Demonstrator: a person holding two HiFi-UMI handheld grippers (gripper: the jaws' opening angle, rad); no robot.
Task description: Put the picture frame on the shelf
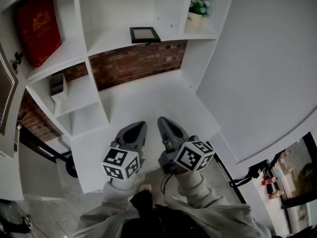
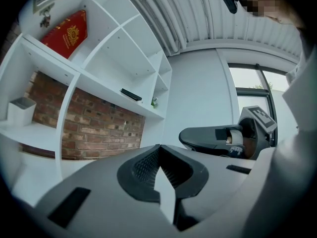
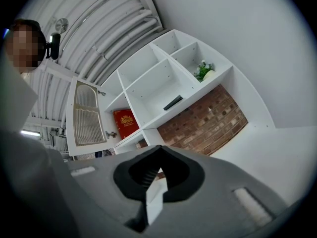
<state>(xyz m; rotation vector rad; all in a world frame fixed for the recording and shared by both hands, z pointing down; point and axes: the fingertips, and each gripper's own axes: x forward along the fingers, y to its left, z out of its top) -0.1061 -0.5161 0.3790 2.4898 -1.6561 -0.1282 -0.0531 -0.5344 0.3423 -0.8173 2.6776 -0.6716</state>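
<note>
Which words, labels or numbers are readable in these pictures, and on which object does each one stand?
No text can be read.
Red box: gold emblem and print, too small to read.
Plant pot: dark mark, too blurred.
Marker cubes: black-and-white squares only, no letters.

I'm looking at a home-study corner: a white shelf (image 1: 106, 41) over a desk (image 1: 158, 100), brick backing (image 1: 138, 61), a red book (image 1: 38, 29), a plant (image 1: 199, 6). The ribbed ceiling (image 3: 114, 29) suggests a hall.

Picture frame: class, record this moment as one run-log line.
picture frame: flat on shelf | left hand-held gripper: shut, empty | right hand-held gripper: shut, empty | both above desk
</note>
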